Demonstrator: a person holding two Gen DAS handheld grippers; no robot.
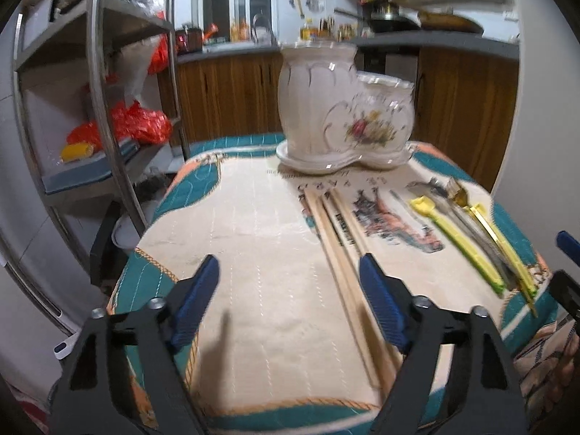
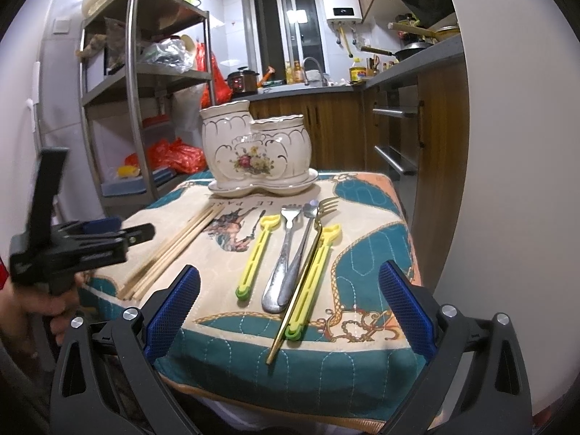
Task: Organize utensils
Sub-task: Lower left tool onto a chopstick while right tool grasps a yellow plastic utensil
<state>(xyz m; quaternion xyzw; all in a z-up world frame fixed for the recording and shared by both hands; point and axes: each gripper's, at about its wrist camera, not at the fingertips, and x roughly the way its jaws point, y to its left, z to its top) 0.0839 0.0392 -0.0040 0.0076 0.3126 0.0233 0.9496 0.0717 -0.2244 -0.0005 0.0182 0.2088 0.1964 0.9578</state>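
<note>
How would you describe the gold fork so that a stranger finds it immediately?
Start at the white floral ceramic holder at the back of the cloth-covered table. In front of it lies a row of cutlery; the gold fork lies slanted beside the rightmost yellow utensil. It alone is gold, thin and longest.

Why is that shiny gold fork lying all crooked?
The gold fork does look odd: it lies slantwise across a yellow utensil, its handle poking over the mat's beige part onto the teal border. The chopsticks lie neatly together.

White floral holder [image 2: 255,152], yellow spatulas [image 2: 256,255] (teal cloth [image 2: 362,355])
</note>
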